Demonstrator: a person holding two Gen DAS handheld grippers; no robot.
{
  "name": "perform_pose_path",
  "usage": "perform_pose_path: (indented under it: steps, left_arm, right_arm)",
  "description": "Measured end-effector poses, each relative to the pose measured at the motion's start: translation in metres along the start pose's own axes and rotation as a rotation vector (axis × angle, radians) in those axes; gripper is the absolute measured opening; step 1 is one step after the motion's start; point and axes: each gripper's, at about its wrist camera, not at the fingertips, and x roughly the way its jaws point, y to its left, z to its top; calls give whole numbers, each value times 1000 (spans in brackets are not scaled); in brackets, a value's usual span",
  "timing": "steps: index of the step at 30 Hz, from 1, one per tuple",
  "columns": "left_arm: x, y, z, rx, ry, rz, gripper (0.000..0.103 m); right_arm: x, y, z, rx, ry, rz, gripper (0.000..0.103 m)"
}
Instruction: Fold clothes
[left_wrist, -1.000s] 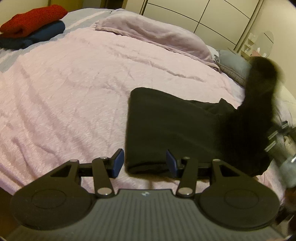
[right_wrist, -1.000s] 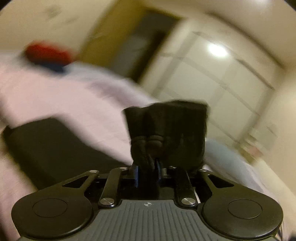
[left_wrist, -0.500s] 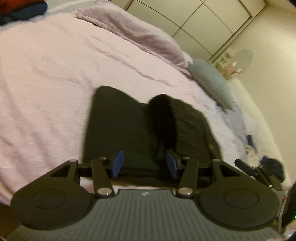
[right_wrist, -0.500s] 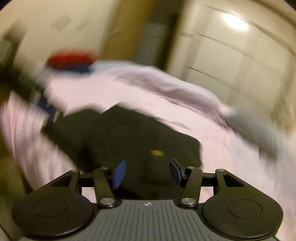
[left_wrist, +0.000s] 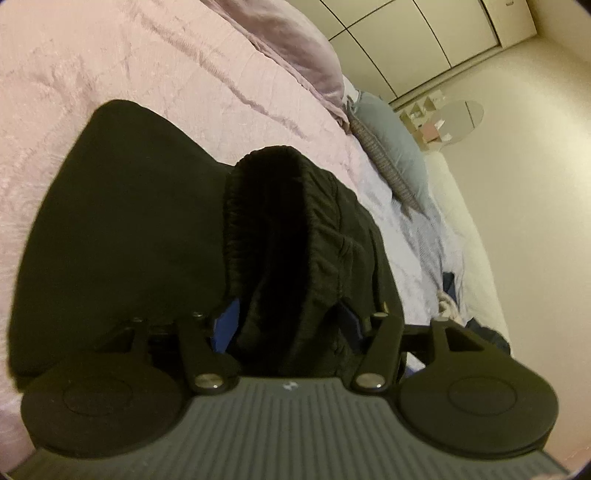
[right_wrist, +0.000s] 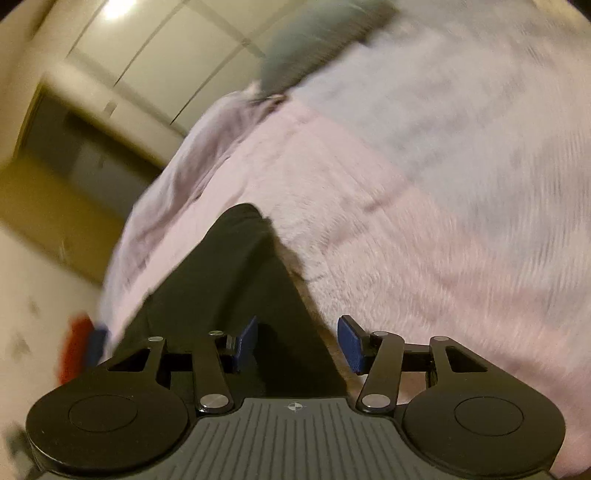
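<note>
My folded trousers (left_wrist: 122, 236) lie on the bedspread (left_wrist: 110, 66), and I place everything from them. Their gathered waistband (left_wrist: 280, 221) lies doubled over on their right half. My left tongs (left_wrist: 286, 326) sit at their near edge, one finger on each side of that waistband. Beyond them lies the duvet roll (left_wrist: 291, 48); to their right, farther back, the pillow (left_wrist: 391, 147). My right tongs (right_wrist: 295, 343) straddle their near right corner.

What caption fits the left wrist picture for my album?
Left gripper, open, straddles the ribbed waistband of folded black pants on a pink bedspread.
</note>
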Motion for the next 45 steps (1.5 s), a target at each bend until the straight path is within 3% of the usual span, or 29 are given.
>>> perform_pose_path:
  steps: [4,6,12,19,23,25,33,36,40,43,45]
  left_arm:
    - [12,-6,0,23,-11,-17,60]
    - [15,-9,0,42,-18,-32,35]
    - [-22,-15,6,118,-123,-85,16]
    - [-96,7,24,146,-263,-18,16]
    - [-102,42,25,58,-242,27,16]
    - [-99,54,23,15,-237,11,16]
    - [-94,68,26,-17,-199,45,21]
    - [-112,55,30,45,-211,95,18]
    - [-144,30,42,126,-307,174,18]
    - [-144,8,63,192,-341,181,18]
    - [-131,-8,75,258,-316,230,18]
  right_arm:
    - [4,-11,4,111,25,42,52]
    - [6,-10,4,111,24,33,52]
    - [6,16,4,-2,53,28,52]
    - [24,80,-21,-253,143,99,52]
    - [47,106,-43,-400,174,36,52]
    - [50,112,-49,-432,169,7,52]
    - [57,111,-52,-528,156,-55,52]
    - [53,116,-45,-556,137,-48,52]
    - [39,123,-24,-601,39,-39,52]
    - [47,133,-5,-649,16,-53,52]
    - [59,140,5,-688,13,-55,52]
